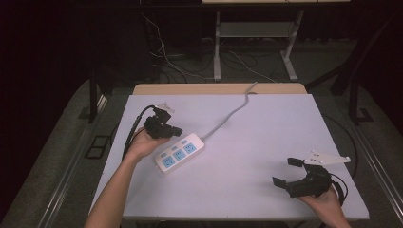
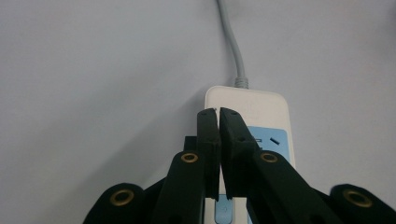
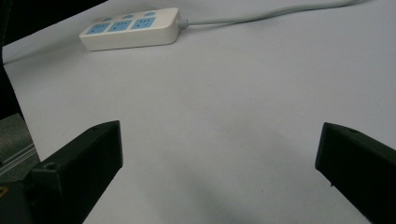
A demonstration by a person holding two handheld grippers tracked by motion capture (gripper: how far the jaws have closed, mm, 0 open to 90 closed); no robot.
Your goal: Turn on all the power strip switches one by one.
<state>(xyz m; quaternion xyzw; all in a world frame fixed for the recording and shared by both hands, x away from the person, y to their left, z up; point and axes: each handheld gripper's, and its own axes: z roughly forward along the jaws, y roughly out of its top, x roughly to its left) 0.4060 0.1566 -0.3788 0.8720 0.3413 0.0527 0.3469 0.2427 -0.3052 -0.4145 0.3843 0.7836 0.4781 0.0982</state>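
A white power strip (image 1: 179,153) with blue socket faces lies left of the table's middle, its grey cord (image 1: 228,116) running to the far edge. My left gripper (image 1: 177,129) hovers just over the strip's left side, jaws shut with nothing between them. In the left gripper view the closed tips (image 2: 218,112) hang above the power strip (image 2: 261,112) near its cord (image 2: 232,42) end. My right gripper (image 1: 285,172) rests at the near right of the table, jaws wide open and empty. Its view shows the power strip (image 3: 130,28) far off at the top left.
The white table (image 1: 266,137) is bare between the strip and the right gripper. Beyond its far edge stand a desk frame (image 1: 256,42) and loose cables (image 1: 176,61) on the floor. The person's forearms enter from the bottom.
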